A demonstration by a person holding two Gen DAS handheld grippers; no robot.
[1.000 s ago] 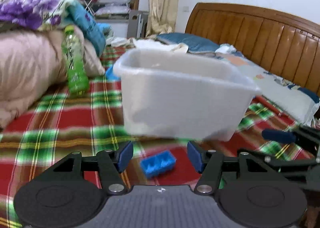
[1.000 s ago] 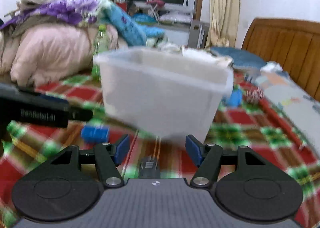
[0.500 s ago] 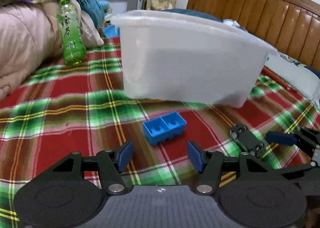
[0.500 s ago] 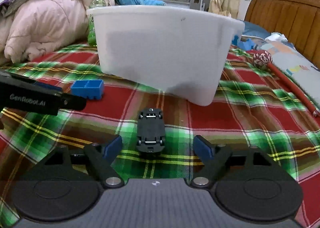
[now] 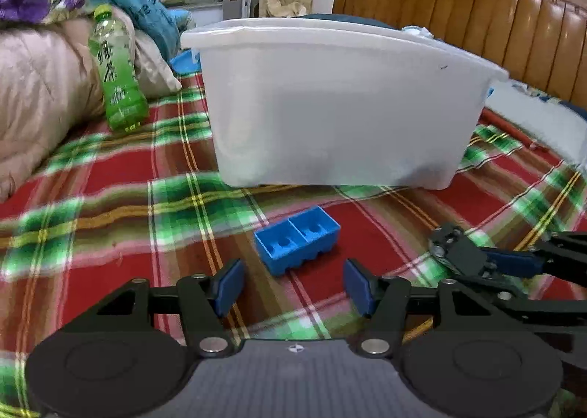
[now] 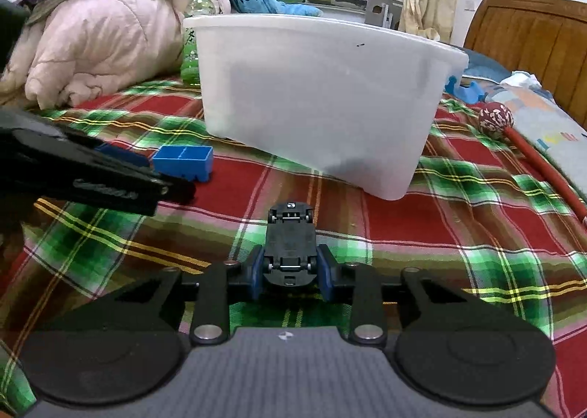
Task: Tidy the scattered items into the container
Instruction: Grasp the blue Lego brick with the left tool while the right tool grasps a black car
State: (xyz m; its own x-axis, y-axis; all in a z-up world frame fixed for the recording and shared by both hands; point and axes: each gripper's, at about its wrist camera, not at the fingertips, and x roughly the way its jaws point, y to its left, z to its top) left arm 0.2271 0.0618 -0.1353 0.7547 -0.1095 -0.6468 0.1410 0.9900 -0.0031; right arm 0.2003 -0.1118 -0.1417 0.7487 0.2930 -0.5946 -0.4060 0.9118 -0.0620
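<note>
A white plastic container (image 5: 341,106) stands on the plaid bedspread; it also shows in the right wrist view (image 6: 315,98). A blue brick (image 5: 298,239) lies upside down in front of it, just ahead of my open, empty left gripper (image 5: 291,287). It also shows in the right wrist view (image 6: 185,161). My right gripper (image 6: 291,273) is shut on an upside-down black toy car (image 6: 291,243) resting low over the bedspread. The car and right gripper show at the right of the left wrist view (image 5: 462,253).
A green drink bottle (image 5: 117,73) leans on a pink quilt (image 5: 40,95) at left. A red patterned ball on a red stick (image 6: 495,117) and a blue object (image 6: 466,87) lie right of the container. A wooden headboard (image 5: 477,10) stands behind.
My right gripper moved forward and closed on the black toy car. My left gripper edged closer to the blue brick and stayed open.
</note>
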